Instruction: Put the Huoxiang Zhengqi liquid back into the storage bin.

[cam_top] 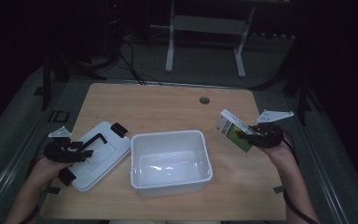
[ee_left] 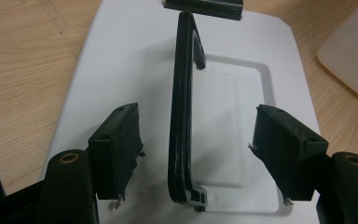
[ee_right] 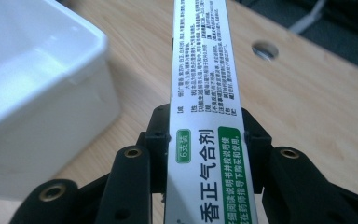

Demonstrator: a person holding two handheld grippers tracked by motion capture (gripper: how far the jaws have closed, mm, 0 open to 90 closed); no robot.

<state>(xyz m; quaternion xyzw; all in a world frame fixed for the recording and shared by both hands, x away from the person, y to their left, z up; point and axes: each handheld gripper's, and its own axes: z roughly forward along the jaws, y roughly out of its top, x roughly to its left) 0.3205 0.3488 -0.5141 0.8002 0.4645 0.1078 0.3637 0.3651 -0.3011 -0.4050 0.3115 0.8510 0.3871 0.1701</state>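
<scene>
R gripper (cam_top: 254, 135) grips box (cam_top: 233, 130) | bin (cam_top: 170, 161) beside | L gripper (cam_top: 86, 148) astride lid handle (ee_left: 182, 116)

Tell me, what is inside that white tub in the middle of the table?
Nothing can be seen inside the white tub: its bare floor shows with only a light reflection. The near wall hides a thin strip of floor. The box is held in the right gripper, off to the tub's side.

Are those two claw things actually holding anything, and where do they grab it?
The right gripper clamps a white-and-green box by its two broad faces. The left gripper holds nothing; its jaws straddle the lid's black handle without touching.
</scene>
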